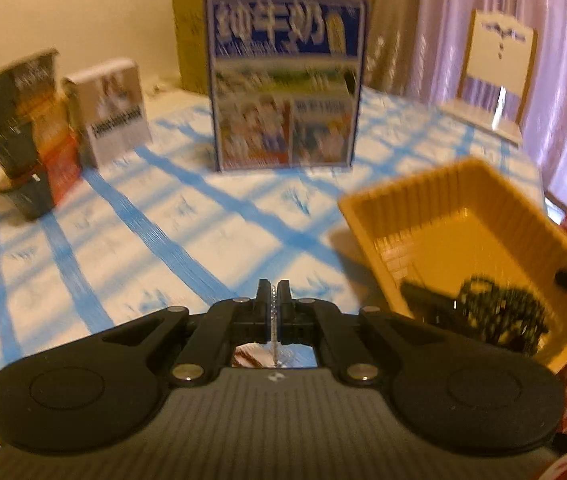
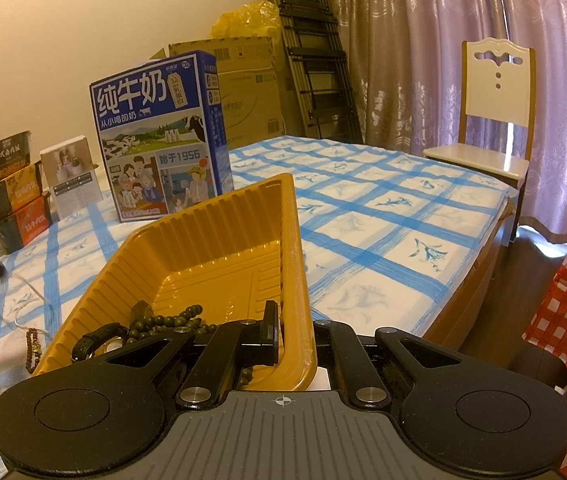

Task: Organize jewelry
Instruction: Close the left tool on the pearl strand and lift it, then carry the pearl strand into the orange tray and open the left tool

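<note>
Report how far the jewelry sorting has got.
Done: a dark bead strand and a black-strapped watch already lie in the yellow tray. In hand: the left gripper is shut on a thin clear-beaded chain above the tablecloth, while the right gripper clamps the tray's near wall. Left: a reddish-brown bracelet and a pale chain lie on the tablecloth beside the tray.

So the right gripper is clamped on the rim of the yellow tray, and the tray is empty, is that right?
Not quite. The right gripper does clamp the yellow tray by its rim, but the tray is not empty: the right wrist view shows a dark bead string and a watch lying in it.
</note>
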{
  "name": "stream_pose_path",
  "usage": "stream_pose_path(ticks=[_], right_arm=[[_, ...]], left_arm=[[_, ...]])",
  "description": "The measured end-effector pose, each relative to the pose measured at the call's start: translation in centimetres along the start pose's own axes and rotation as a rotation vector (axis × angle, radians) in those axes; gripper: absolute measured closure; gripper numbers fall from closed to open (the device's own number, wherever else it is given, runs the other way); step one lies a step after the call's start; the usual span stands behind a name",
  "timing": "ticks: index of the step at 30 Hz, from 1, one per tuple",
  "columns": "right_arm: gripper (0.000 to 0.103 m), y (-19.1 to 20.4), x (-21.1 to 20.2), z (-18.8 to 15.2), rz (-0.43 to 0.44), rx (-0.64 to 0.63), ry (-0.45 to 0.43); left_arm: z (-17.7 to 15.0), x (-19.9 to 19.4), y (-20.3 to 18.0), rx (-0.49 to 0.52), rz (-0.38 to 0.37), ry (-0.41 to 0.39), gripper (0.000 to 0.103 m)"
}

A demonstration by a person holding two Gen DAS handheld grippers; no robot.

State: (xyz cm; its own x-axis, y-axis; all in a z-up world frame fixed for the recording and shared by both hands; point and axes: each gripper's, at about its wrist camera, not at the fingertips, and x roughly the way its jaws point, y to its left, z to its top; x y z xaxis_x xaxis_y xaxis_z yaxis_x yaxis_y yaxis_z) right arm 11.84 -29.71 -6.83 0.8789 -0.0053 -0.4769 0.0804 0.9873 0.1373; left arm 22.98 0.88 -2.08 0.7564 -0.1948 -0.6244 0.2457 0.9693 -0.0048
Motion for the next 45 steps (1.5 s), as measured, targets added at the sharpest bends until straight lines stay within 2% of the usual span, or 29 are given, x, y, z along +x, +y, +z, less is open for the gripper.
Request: stream_pose_path(ticks=[11,23,38,45], right_arm=[[0.097,0.0,0.0,0.0,0.0,0.0,0.0],[0.097,0.0,0.0,0.0,0.0,0.0,0.001],[0.097,0.0,0.0,0.0,0.0,0.001,0.001],[0.097,0.0,0.0,0.0,0.0,0.001,0.001]], left_arm=[[3.8,-6.3,2.0,-0.052,0.012,-0.104,0.102],[6.4,-11.6,1.1,-0.07,-0.04,-0.196,0.102],[8.5,-13.7,-1.5,-0.062,-0.117,-0.262,0.102],[10.1,-13.1,-3.4,-0.059,-0.191,-0.291,0.102]])
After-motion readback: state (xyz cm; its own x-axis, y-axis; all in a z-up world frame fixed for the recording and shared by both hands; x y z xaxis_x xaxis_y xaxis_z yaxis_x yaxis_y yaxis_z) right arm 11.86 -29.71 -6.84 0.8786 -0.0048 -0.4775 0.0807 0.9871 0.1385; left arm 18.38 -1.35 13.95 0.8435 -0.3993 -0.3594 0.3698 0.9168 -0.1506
